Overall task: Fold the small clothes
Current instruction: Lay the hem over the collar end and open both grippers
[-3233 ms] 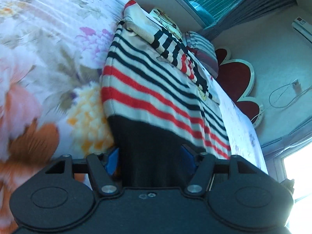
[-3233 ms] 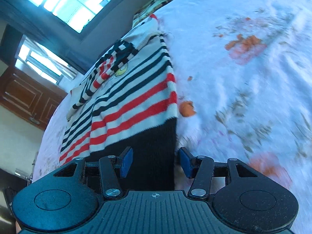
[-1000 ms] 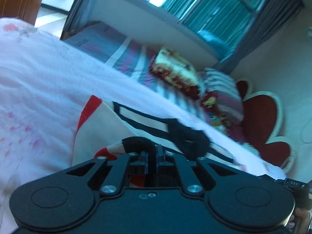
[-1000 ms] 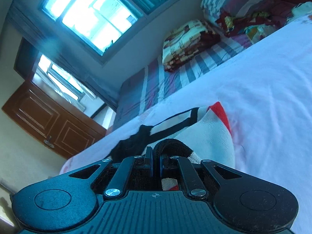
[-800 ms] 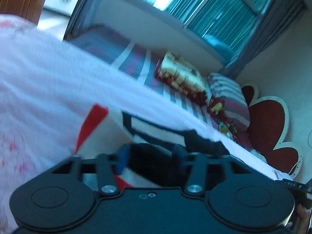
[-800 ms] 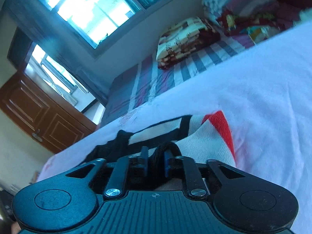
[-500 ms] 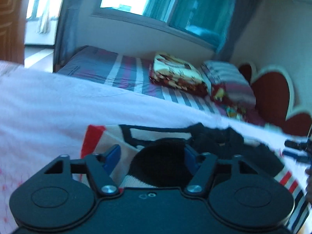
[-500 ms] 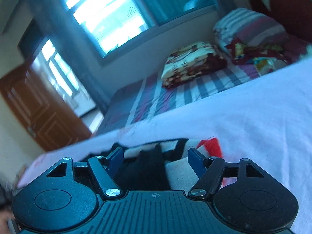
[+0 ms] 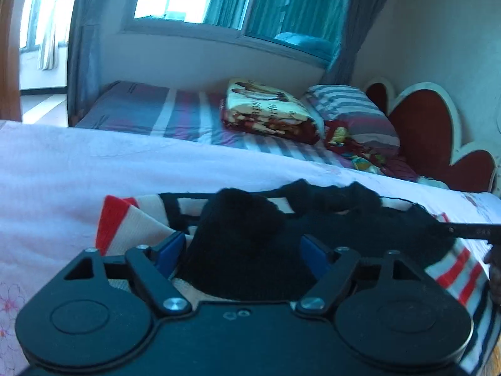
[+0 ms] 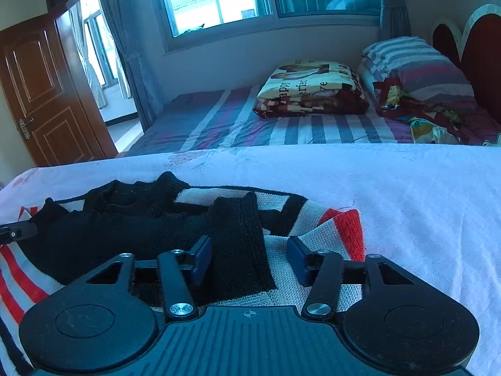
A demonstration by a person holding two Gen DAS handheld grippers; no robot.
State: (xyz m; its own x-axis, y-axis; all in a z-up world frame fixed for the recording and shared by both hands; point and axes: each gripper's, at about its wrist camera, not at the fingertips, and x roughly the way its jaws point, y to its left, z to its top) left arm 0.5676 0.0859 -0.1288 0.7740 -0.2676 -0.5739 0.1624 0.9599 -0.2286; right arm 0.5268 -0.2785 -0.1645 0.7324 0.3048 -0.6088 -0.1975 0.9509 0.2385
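Fingers (image 9: 170, 250) apart on the left gripper (image 9: 242, 252), having just been opening, no longer clamped on the black hem (image 9: 247, 238) that bulges loose between them. Apart too on the right gripper (image 10: 249, 258), though just now closing part of the way; hem band lying slack between the pads there, right pad clear of it, nothing pinched.

Compared with a second ago: then both clenched tight on that hem, now both let go. Meaning, by judgement: hem end of the striped sweater (image 10: 313, 216) laid over its far end, one fold across the middle set down, tidying or a further fold likely left to do.

Sweater flat on the white bed cover (image 10: 375, 181), near edge, directly under both grippers. Beyond it a striped sheet with a folded blanket (image 10: 310, 87) and a pillow (image 10: 416, 62), then the red headboard (image 9: 416, 125) at far right.

Hard to tell: whether hem and collar edges line up, with the black folds bunched. Near part of the sweater hidden under the gripper bodies. Left view soft with blur.
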